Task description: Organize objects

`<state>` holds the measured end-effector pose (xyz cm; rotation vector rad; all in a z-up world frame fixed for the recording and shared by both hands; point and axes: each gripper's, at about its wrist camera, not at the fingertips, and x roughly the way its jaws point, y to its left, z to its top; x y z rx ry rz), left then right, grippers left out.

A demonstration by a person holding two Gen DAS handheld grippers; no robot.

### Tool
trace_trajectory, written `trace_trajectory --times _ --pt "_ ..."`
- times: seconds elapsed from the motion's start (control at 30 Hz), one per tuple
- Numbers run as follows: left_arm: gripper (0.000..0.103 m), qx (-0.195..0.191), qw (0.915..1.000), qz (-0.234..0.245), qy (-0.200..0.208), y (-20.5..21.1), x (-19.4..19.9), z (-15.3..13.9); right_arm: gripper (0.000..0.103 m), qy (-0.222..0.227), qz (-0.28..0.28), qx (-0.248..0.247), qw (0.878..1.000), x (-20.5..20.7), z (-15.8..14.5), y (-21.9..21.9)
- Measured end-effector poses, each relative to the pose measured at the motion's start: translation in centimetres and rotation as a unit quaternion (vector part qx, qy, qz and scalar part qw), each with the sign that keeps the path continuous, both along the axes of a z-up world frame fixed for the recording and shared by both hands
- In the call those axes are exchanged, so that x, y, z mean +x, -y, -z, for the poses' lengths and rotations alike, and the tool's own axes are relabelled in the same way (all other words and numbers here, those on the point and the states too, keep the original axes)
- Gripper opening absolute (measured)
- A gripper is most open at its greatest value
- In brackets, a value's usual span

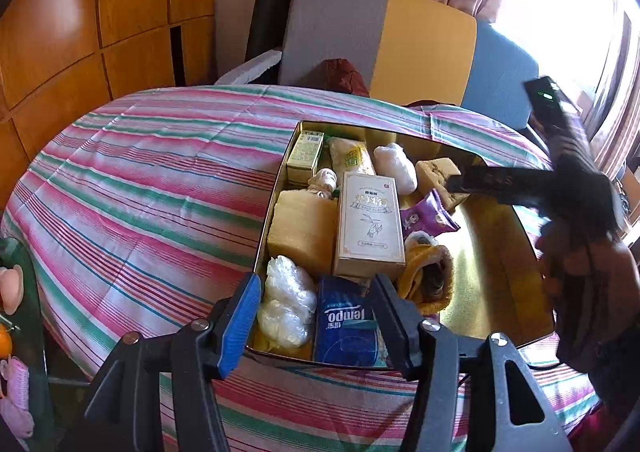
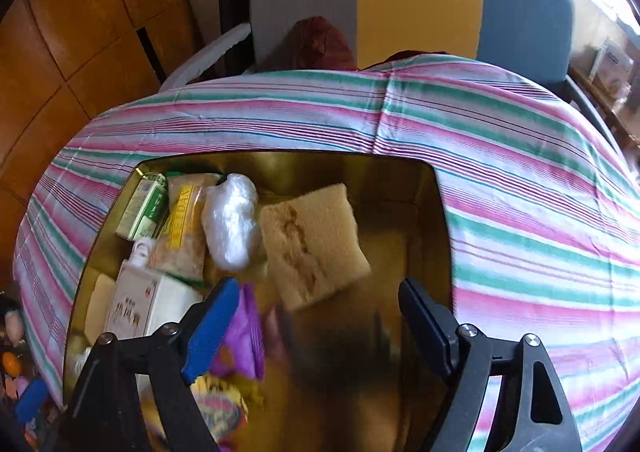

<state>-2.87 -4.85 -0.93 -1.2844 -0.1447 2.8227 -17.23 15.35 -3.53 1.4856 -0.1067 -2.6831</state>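
A: What are the left gripper (image 1: pixel 314 326) fingers doing?

B: They are standing partly apart and gripping nothing. They are hovering over the near edge of the gold tin (image 1: pixel 496 284), with the blue tissue pack (image 1: pixel 346 322) lying between them, seen from above. I cannot tell whether a pad is touching it.

A: And beside the pack?

B: A clear plastic bundle (image 1: pixel 286 300) is lying at 9 o'clock from it, and a yellow cloth (image 1: pixel 426 278) is sitting at 3 o'clock.

A: Farther in?

B: A pale upright-printed box (image 1: pixel 370 226) is lying at 12 o'clock from the pack, with a yellow sponge (image 1: pixel 302 230) touching its left side and a purple packet (image 1: pixel 426 218) at its right. Beyond those, a green carton (image 1: pixel 306 156), a yellow bag (image 1: pixel 352 160) and a white plastic wad (image 1: pixel 394 166) are filling the far left corner.

A: The right gripper (image 2: pixel 316 318)?

B: Its fingers are spread wide and holding nothing. They are hanging over the bare right half of the tin (image 2: pixel 404 188). The tan sponge (image 2: pixel 314 246) is lying tilted just beyond them, at 12 o'clock, apart from both pads. In the left view that gripper (image 1: pixel 460 184) is showing as a dark blur at 3 o'clock, over the same sponge (image 1: pixel 438 172).

A: What is carrying the tin?

B: A table under a striped cloth (image 1: pixel 160 180). A grey, yellow and blue chair (image 1: pixel 384 40) is standing at its far side, at 12 o'clock.
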Motion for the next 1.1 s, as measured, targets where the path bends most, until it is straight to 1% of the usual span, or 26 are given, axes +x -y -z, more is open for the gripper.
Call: trace_trajectory --times 0.2,0.27,0.3,0.4,0.5,0.57,0.67,0.77,0.97,1.1 --pt "0.058 -0.019 0.9997 0.005 -0.014 -1.1 0.5 -0.9 0.087 -0.018 0.02 -0.02 0.999 4.5 -1.7 -1.3" --pt "0.059 -0.022 0.9995 0.01 -0.02 -1.5 0.8 -1.2 0.087 -0.033 0.027 -0.016 0.999 6.2 -2.4 -1.6" --pt "0.062 -0.024 0.9994 0.013 -0.023 -1.7 1.0 -1.4 0.088 -0.04 0.031 -0.014 0.999 7.0 -2.7 -1.7" --pt "0.063 -0.025 0.9988 0.019 -0.037 -2.1 1.6 -2.1 0.09 -0.063 0.042 -0.008 0.997 9.4 -3.6 -1.8" --pt "0.068 -0.036 0.9978 0.019 -0.052 -2.5 2.3 -2.9 0.09 -0.084 0.055 0.002 0.995 11.8 -4.0 -2.0" --pt "0.068 -0.047 0.997 0.017 -0.059 -2.8 2.8 -3.3 0.09 -0.09 0.062 0.002 0.994 13.0 -4.0 -2.2" --pt "0.068 -0.057 0.9965 0.012 -0.059 -3.2 3.1 -3.7 0.09 -0.099 0.073 0.005 0.992 14.7 -4.1 -2.5" --pt "0.068 -0.057 0.9967 0.012 -0.057 -3.4 3.4 -3.9 0.091 -0.113 0.082 0.014 0.99 16.0 -4.3 -2.6" --pt "0.068 -0.078 0.9943 0.004 -0.073 -3.7 4.2 -4.0 0.091 -0.127 0.086 0.016 0.988 16.3 -4.6 -2.1" --pt "0.068 -0.054 0.9965 0.016 -0.062 -3.4 4.0 -3.7 0.092 -0.13 0.085 0.016 0.988 16.4 -4.7 -1.6"
